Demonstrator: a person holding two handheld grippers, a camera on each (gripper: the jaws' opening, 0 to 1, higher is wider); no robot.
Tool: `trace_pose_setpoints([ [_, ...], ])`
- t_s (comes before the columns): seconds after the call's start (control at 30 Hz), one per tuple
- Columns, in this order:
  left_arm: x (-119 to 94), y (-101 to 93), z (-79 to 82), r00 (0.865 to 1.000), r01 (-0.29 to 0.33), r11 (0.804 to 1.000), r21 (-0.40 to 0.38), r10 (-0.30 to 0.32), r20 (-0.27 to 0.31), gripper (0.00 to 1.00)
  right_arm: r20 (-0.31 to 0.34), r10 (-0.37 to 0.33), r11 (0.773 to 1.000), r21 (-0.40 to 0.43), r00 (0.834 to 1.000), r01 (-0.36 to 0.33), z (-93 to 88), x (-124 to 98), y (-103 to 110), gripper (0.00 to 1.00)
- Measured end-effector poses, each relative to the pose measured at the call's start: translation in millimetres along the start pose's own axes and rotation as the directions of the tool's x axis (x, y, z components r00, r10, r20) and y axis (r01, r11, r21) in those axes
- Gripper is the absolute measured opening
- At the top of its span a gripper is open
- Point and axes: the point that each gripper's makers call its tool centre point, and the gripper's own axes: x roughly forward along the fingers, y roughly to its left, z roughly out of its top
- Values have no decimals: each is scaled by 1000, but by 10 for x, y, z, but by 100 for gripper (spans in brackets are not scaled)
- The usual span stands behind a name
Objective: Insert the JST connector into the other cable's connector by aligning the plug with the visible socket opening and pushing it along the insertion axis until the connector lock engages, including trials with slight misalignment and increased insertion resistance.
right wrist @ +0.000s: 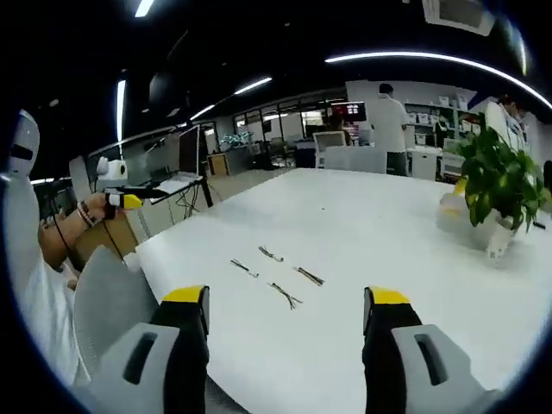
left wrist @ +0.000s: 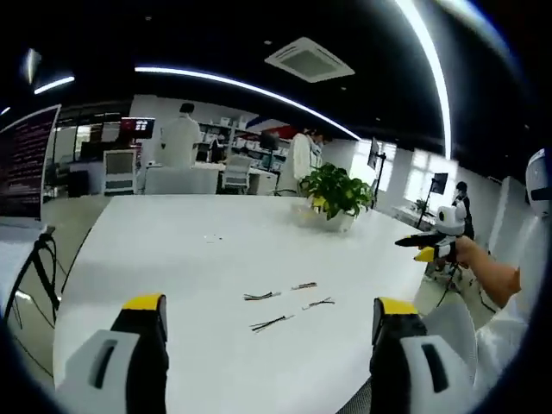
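Both claws wide open, nothing held. My left gripper (left wrist: 269,321) and right gripper (right wrist: 286,312) hang over the near edge of the white table (left wrist: 172,259), jaws pointing across it. Four short cables lie loose on the tabletop, straight ahead between the jaws, well apart from the tips: nearest cable (left wrist: 272,323), one to its right (left wrist: 318,303), far pair (left wrist: 261,296) and (left wrist: 304,285). In the right gripper view the same cluster sits just left of centre, around (right wrist: 285,295). Long axes run roughly crosswise to my left jaws, diagonal to the right ones. Connectors too small to tell plug from socket. Neither claw is clearly nearer. Potted plant (left wrist: 335,194) well beyond, not in the way.
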Motion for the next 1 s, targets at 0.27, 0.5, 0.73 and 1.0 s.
trace_pose_setpoints([
  [0.27, 269, -81, 377, 993, 115, 981, 154, -117, 8, 93, 40, 91, 992, -90, 995, -87, 422, 246, 46, 68],
  [0.5, 620, -172, 596, 981, 184, 956, 227, -193, 18, 88, 43, 92, 982, -170, 995, -83, 763, 566, 11, 67],
  [0.73, 908, -229, 702, 958, 269, 927, 260, -287, 31, 90, 117, 181, 964, -219, 977, -152, 1155, 813, 143, 66],
  [1.0, 1201, -260, 795, 922, 349, 894, 282, -382, 69, 92, 196, 295, 925, -305, 935, -228, 1452, 1015, 210, 56],
])
